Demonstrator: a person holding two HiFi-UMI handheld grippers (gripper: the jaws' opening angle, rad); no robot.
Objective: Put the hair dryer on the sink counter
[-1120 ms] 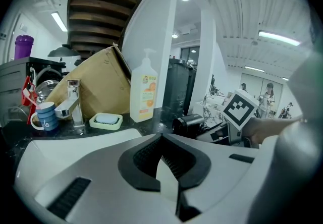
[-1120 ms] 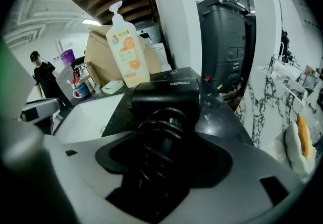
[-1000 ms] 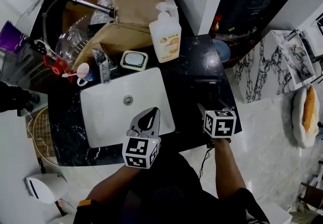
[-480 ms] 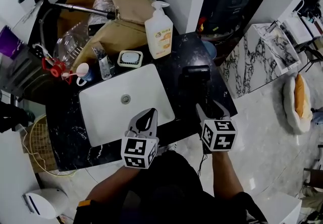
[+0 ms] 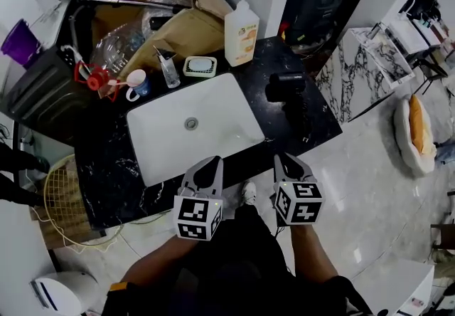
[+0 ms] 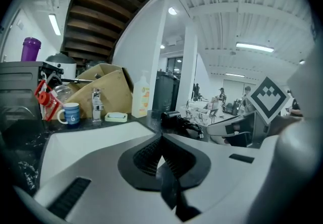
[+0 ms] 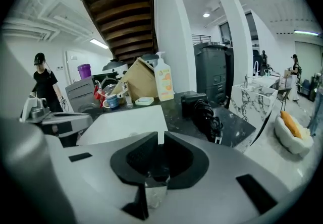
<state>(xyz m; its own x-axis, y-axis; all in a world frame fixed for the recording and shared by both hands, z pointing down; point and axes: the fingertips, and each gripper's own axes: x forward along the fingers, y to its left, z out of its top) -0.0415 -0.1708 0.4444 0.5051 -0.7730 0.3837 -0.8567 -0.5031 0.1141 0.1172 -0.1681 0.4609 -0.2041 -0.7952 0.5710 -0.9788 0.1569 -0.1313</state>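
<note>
Cardboard box (image 5: pixel 186 31) cut by top edge, soap bottle (image 5: pixel 242 28) label unreadable

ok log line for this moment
hair dryer: lying on sink counter, right of basin | left gripper: shut, empty | right gripper: jaws closing, nothing between, off dryer

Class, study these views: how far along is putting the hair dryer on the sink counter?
Done: hair dryer lies on the counter, right of the sink. In hand: nothing; right tongs are closing on nothing, left tongs shut, empty. Left: nothing apparent.

Black hair dryer (image 5: pixel 286 87), black white-flecked counter (image 5: pixel 106 174), white sink (image 5: pixel 213 129), blue mug (image 5: pixel 137 85)
</note>
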